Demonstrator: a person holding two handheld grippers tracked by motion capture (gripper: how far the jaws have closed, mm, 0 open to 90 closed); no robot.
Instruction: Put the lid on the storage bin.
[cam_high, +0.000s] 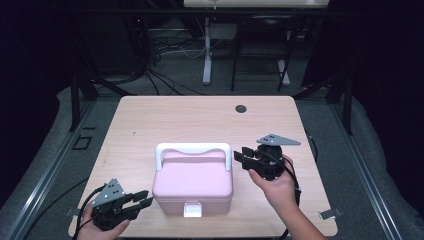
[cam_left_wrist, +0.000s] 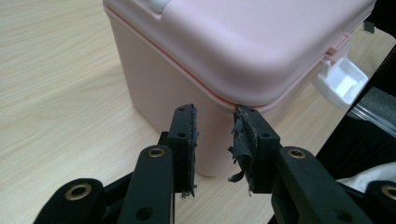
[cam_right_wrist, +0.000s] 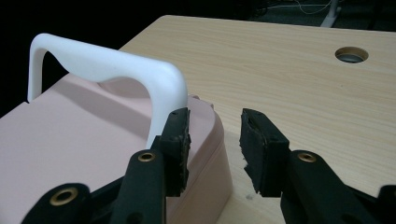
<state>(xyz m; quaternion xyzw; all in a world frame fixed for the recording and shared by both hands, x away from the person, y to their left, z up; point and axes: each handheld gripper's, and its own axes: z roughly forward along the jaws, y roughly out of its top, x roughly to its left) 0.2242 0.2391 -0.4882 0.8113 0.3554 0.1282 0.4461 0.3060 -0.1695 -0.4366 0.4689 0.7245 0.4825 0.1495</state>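
A closed pink box (cam_high: 193, 184) with a raised white handle (cam_high: 193, 150) sits near the front middle of a wooden table (cam_high: 150, 120), the left gripper (cam_high: 139, 198) open at its front left corner, the right gripper (cam_high: 240, 157) open beside the handle's right end, both holding nothing

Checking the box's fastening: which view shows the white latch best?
The left gripper view: the latch is close and large, standing out from the box front. The high view shows it small at the box's near face. The right gripper view faces the handle end instead.
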